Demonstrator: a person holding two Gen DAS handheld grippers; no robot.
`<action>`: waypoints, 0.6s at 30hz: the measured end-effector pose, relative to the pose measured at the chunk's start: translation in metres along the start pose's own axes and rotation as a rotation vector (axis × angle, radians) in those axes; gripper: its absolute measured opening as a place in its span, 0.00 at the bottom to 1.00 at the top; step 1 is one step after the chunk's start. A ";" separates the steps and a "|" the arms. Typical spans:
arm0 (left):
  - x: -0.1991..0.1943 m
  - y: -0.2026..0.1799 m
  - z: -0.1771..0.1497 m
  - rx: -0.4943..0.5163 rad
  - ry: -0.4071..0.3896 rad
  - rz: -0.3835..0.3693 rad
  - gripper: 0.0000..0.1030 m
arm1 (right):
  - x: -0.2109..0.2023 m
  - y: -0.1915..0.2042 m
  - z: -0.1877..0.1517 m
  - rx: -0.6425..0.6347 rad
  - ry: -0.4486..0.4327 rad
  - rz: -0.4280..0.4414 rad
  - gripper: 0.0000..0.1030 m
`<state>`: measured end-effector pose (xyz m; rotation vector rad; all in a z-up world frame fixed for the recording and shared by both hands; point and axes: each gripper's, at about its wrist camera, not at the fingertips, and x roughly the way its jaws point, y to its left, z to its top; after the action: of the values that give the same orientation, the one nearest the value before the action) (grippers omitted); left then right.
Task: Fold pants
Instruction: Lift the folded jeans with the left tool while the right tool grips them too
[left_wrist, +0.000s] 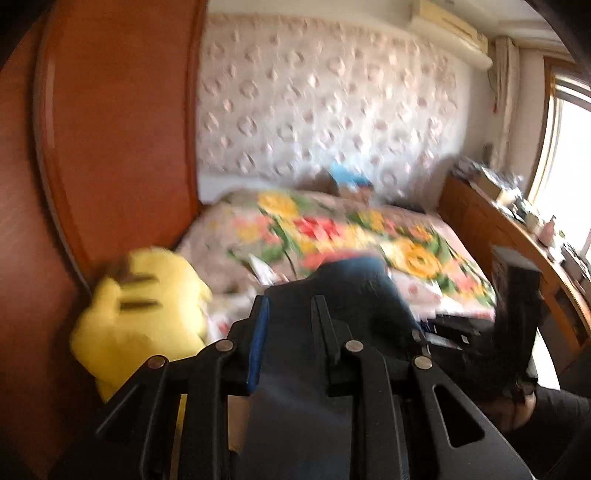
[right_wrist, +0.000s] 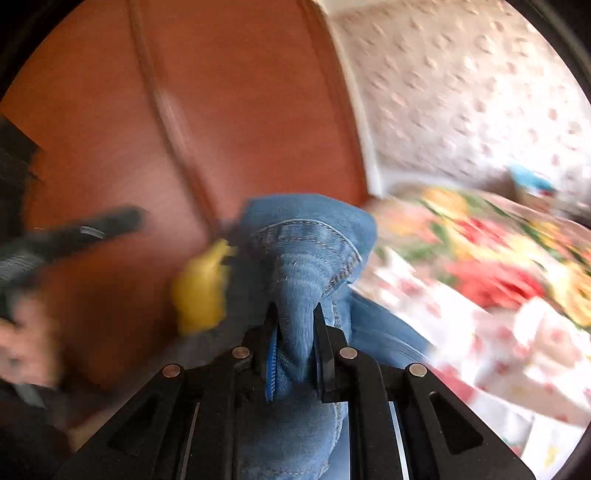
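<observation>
Right gripper (right_wrist: 295, 332), jaws nearly closed, pinches a bunched fold of the blue denim pants (right_wrist: 310, 251). Left gripper (left_wrist: 291, 317), jaws narrowly parted, clamps dark pants fabric filling the gap. Beyond the left gripper's fingers: a yellow plush toy (left_wrist: 136, 314) to the left, the floral bedspread (left_wrist: 332, 229) ahead, and farthest the wooden headboard (left_wrist: 118, 110).

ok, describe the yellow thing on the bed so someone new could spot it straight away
Start at the tall red-brown wooden panel on the left in the left wrist view. At its foot, where the floral bedspread ends, lies a yellow plush toy. It is the only solid bright yellow, rounded soft shape there, with dark brown markings; the bedspread's yellows are flat printed flowers.
</observation>
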<state>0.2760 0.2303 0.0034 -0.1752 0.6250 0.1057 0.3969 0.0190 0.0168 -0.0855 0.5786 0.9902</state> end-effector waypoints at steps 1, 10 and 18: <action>0.004 -0.004 -0.005 0.006 0.013 -0.005 0.24 | -0.004 -0.006 -0.001 0.024 -0.012 0.015 0.15; -0.006 -0.037 -0.043 0.067 0.063 -0.007 0.24 | -0.023 0.015 0.015 -0.032 0.050 -0.073 0.31; -0.004 -0.043 -0.059 0.061 0.107 -0.002 0.24 | -0.066 0.040 0.056 -0.115 -0.044 -0.043 0.35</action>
<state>0.2451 0.1768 -0.0354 -0.1227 0.7339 0.0757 0.3605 0.0090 0.1049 -0.1767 0.4777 0.9810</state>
